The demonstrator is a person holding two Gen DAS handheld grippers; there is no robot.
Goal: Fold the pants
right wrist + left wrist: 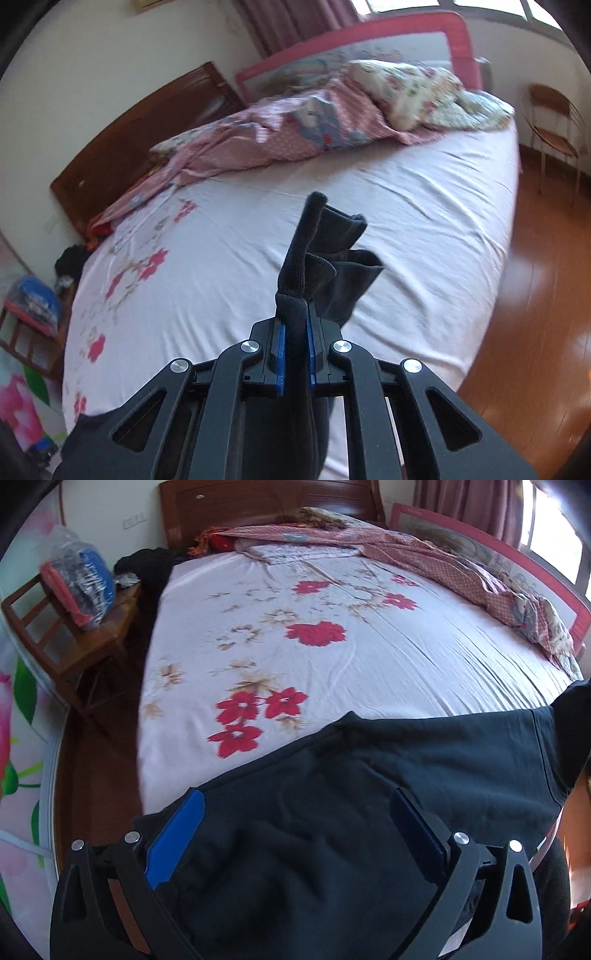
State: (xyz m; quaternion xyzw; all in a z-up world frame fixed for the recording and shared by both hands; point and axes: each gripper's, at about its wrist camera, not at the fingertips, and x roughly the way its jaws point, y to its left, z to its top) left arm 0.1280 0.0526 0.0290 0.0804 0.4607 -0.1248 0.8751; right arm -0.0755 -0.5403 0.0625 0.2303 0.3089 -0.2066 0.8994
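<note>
Dark navy fabric, the pants (369, 812), lies spread over the near edge of a bed (424, 657) with a white sheet printed in red flowers. The left gripper (295, 845) hangs above the cloth, its blue-padded fingers (177, 842) wide apart and, as far as the blur shows, gripping nothing. The right gripper (294, 354) is clamped tight on a bunched fold of the pants (321, 258), raised over the sheet
</note>
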